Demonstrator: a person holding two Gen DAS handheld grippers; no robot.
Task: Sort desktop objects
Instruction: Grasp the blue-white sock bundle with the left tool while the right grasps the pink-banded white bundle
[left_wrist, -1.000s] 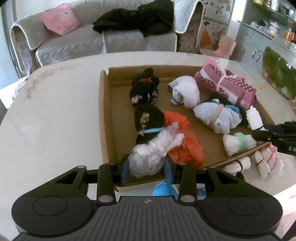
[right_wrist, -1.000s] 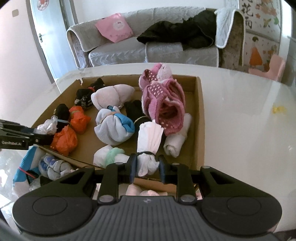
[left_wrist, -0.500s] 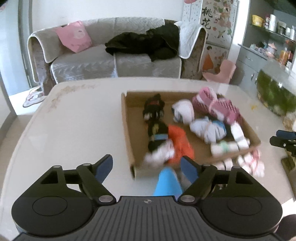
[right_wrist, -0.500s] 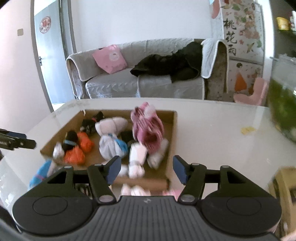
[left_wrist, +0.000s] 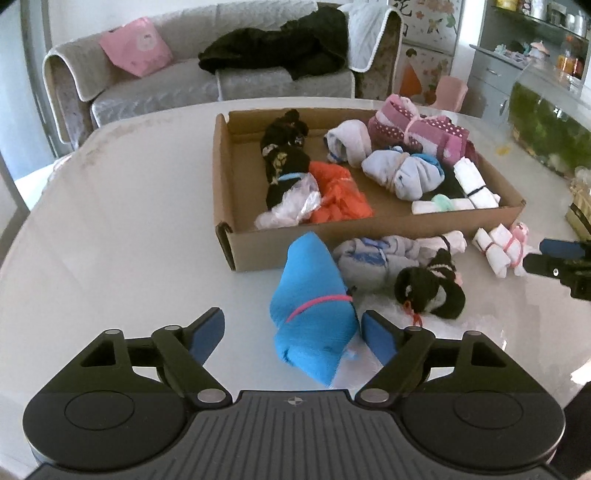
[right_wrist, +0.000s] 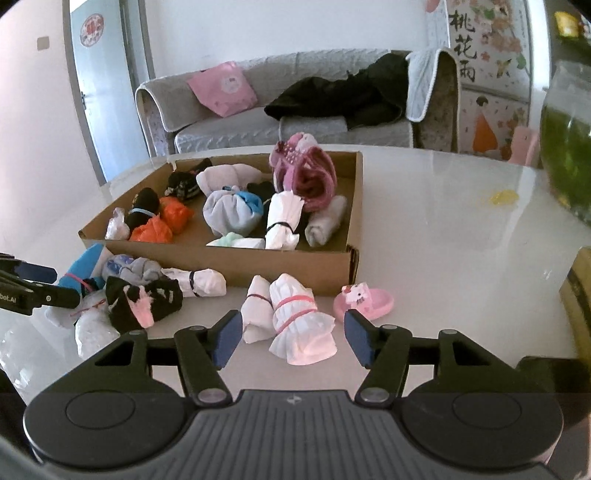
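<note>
A cardboard box (left_wrist: 225, 192) (right_wrist: 236, 264) on the white table holds several rolled sock bundles. My left gripper (left_wrist: 293, 338) is open; a blue bundle with a pink band (left_wrist: 314, 314) lies between its fingers. A black bundle (left_wrist: 430, 290) and a grey-blue bundle (left_wrist: 373, 254) lie beside it. My right gripper (right_wrist: 293, 338) is open over a white bundle with pink bands (right_wrist: 301, 325) and a smaller white bundle (right_wrist: 258, 314). A pink slipper (right_wrist: 364, 301) lies to the right.
A white bundle with a black band (right_wrist: 199, 282) and a black-and-pink bundle (right_wrist: 142, 299) lie in front of the box. A fish tank (right_wrist: 569, 147) stands at the right. A sofa (right_wrist: 295, 110) is behind the table.
Both grippers opened, releasing the clear-wrapped and white bundles into the box, then pulled back and lowered toward the bundles in front of the box.
</note>
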